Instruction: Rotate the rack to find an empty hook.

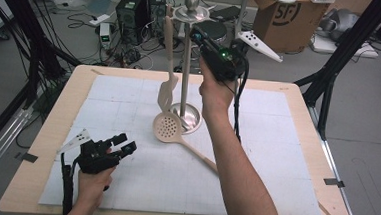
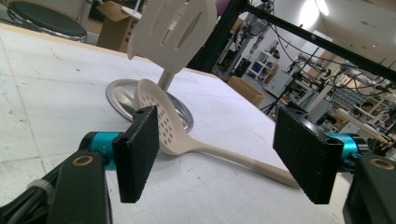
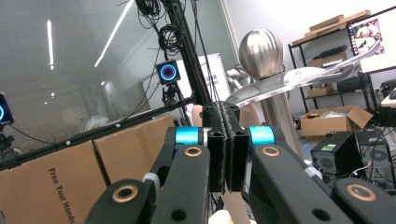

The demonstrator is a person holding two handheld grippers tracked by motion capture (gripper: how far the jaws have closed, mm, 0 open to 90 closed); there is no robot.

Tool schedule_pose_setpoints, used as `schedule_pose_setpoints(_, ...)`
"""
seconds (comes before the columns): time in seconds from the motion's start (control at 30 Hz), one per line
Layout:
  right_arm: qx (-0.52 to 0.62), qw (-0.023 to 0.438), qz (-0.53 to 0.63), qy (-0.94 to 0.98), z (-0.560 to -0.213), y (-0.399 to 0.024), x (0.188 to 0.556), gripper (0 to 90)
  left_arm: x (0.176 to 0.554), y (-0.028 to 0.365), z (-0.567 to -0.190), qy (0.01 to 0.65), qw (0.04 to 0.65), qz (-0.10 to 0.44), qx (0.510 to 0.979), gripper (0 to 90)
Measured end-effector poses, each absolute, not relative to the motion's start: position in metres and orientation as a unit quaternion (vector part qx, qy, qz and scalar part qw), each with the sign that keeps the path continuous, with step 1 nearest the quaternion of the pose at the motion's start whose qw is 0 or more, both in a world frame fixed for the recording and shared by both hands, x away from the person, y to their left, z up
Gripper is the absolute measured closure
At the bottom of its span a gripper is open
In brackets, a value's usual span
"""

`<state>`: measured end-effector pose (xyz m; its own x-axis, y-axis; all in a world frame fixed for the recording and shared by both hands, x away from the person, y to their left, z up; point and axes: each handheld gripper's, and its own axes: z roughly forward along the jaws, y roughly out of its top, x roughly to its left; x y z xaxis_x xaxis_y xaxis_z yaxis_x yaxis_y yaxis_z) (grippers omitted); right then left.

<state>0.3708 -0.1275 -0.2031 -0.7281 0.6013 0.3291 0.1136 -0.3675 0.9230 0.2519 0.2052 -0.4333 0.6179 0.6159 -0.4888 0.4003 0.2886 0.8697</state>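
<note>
A metal utensil stand [image 1: 186, 62] with a ball top rises from a round base at the middle of the table. From its top disc hangs a beige slotted spatula [image 1: 166, 88] [image 2: 173, 32], blade down. A beige perforated skimmer spoon [image 1: 168, 126] [image 2: 154, 95] lies flat with its head against the base [image 2: 119, 93] and its handle towards the near right. My right gripper [image 1: 197, 33] [image 3: 228, 109] is raised beside the stand's top, shut, pads pressed together with nothing visible between them; the ball [image 3: 261, 46] is just behind. My left gripper [image 1: 126, 142] [image 2: 217, 119] rests low at the near left, open and empty, facing the skimmer.
A white mat [image 1: 275, 158] covers the wooden table [image 1: 51, 144]. Beyond the far edge are computer towers [image 1: 132, 11], cables and a cardboard box [image 1: 289, 18] on the floor. Black frame posts [image 1: 342, 51] stand at both sides.
</note>
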Motion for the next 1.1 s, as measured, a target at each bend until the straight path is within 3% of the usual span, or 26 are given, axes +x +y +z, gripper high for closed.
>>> schedule_pose_setpoints(1.1,0.333,0.166,0.742,0.558,-0.198,-0.109,0.371,89.9,0.252,0.206,-0.434,0.432,0.676,0.077,0.592,32.1)
